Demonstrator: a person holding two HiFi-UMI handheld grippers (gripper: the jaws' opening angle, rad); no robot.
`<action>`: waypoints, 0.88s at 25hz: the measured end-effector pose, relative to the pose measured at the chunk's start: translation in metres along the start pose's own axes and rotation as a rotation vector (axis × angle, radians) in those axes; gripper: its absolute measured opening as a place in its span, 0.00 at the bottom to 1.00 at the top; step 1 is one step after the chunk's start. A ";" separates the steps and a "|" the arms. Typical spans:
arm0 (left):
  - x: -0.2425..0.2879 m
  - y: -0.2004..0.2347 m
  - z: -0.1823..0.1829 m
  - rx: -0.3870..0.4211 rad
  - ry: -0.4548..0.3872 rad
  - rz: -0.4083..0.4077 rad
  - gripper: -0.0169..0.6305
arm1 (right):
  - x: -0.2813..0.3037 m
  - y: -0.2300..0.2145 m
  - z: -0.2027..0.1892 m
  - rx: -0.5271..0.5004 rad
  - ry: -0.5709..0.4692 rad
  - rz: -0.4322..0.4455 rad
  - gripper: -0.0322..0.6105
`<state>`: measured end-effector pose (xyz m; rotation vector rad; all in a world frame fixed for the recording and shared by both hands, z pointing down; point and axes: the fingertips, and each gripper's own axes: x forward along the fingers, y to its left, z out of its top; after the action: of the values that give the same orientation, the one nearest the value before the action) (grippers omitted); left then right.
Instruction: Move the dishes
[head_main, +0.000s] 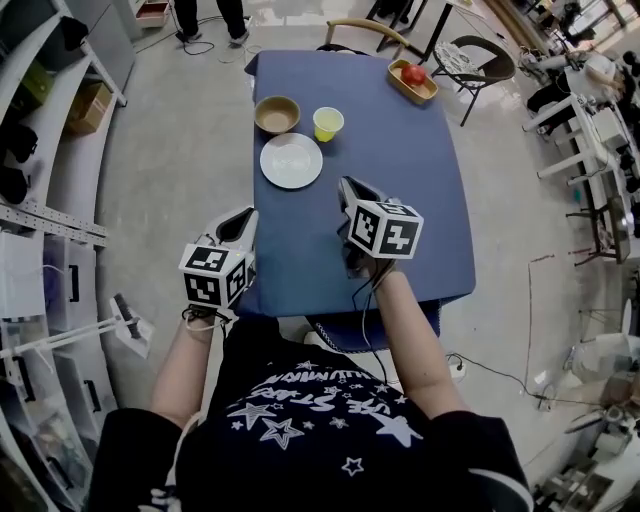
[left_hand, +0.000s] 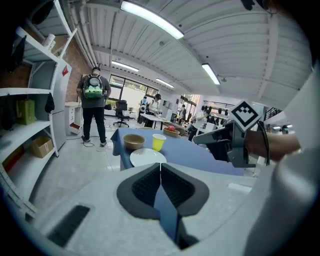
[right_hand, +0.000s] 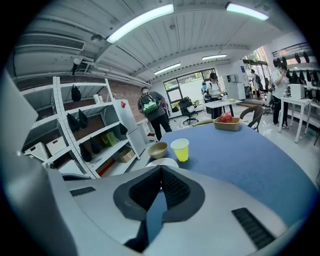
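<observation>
Tray (head_main: 428, 93) holds red fruit (head_main: 413, 74); bowl (head_main: 277, 114) beside yellow cup (head_main: 327, 123), plate (head_main: 291, 160).

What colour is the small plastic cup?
The small plastic cup is yellow, clearest in right gripper view.

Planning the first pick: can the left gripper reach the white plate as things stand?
Probably yes: only bare blue table separates the left gripper from the white plate; its shut jaws must open first.

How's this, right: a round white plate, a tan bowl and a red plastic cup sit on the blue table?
The plastic cup is yellow, not red; the head view shows it beside the round white plate and tan bowl.
</observation>
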<state>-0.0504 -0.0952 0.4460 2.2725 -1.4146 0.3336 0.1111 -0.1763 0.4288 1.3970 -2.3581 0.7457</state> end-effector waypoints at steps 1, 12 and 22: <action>-0.003 -0.007 0.000 0.001 -0.004 0.005 0.06 | -0.008 -0.002 -0.001 -0.008 -0.002 0.005 0.05; -0.043 -0.080 -0.019 0.016 -0.048 0.065 0.06 | -0.088 -0.016 -0.012 -0.077 -0.048 0.079 0.05; -0.071 -0.129 -0.042 -0.006 -0.062 0.114 0.06 | -0.136 -0.027 -0.035 -0.101 -0.055 0.131 0.05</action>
<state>0.0340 0.0303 0.4221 2.2201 -1.5784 0.2967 0.1999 -0.0690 0.3967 1.2470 -2.5121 0.6184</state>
